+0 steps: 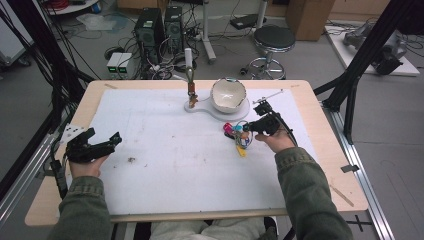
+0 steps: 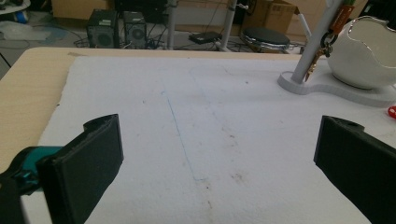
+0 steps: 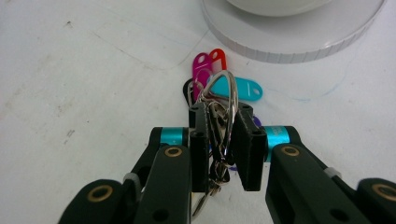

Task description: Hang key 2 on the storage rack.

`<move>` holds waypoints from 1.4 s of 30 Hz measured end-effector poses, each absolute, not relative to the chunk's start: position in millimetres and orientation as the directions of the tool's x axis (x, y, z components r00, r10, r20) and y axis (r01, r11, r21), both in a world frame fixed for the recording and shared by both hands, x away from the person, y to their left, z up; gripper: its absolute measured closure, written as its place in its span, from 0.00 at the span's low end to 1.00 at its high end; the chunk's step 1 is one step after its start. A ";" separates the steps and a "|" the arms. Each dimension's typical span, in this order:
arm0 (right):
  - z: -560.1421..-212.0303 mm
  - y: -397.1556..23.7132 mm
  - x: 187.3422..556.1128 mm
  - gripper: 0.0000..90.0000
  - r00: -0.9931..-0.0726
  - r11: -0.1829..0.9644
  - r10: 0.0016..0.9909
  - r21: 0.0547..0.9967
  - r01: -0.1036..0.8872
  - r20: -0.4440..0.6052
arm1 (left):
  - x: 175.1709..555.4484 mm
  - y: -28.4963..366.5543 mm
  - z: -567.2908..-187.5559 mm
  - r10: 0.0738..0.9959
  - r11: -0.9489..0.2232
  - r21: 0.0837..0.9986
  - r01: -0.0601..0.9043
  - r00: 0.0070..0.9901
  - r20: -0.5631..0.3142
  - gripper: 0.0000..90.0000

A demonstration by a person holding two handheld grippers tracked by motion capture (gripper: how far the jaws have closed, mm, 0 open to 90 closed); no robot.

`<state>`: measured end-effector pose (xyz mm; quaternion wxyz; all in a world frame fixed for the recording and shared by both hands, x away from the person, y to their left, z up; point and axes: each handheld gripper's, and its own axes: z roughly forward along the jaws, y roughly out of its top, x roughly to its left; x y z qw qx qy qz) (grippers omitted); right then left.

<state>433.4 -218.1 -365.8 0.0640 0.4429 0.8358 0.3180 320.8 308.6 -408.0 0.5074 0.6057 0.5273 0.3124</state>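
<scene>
one bunch of keys (image 3: 219, 107) with four coloured tags, one white bowl (image 1: 228, 94), one white stand (image 1: 216, 111), two grippers.

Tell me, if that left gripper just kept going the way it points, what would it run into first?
Probably nothing soon. The left gripper, jaws open, points across the bare white mat; the stand and bowl lie off to its right, though depth is hard to judge.
</scene>
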 end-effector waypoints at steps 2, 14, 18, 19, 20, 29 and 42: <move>-362.5 -216.5 433.1 0.87 -0.603 0.406 0.779 0.594 0.695 0.173 | 320.9 308.7 -408.0 0.956 0.071 0.944 0.322 0.249 -0.157 0.02; -344.6 -204.8 432.1 0.86 -0.617 0.417 0.770 0.603 0.680 0.164 | 320.6 308.3 -407.8 0.955 0.075 0.945 0.320 0.249 -0.160 0.02; -340.0 -203.6 432.0 0.86 -0.619 0.416 0.769 0.610 0.674 0.161 | 320.7 308.5 -407.9 0.956 0.072 0.944 0.321 0.250 -0.157 0.02; -338.5 -203.1 431.8 0.86 -0.622 0.415 0.765 0.613 0.672 0.164 | 320.6 308.6 -407.9 0.955 0.070 0.944 0.321 0.251 -0.156 0.02; -337.2 -202.7 431.7 0.86 -0.625 0.419 0.765 0.616 0.668 0.158 | 320.7 308.4 -407.9 0.956 0.070 0.944 0.322 0.250 -0.156 0.02; -327.1 -194.8 430.4 0.86 -0.645 0.429 0.747 0.624 0.653 0.162 | 321.1 308.3 -408.0 0.955 0.069 0.944 0.322 0.252 -0.156 0.02; -310.1 -178.1 428.2 0.86 -0.633 0.410 0.752 0.621 0.668 0.185 | 320.9 308.5 -407.6 0.955 0.073 0.946 0.317 0.250 -0.158 0.02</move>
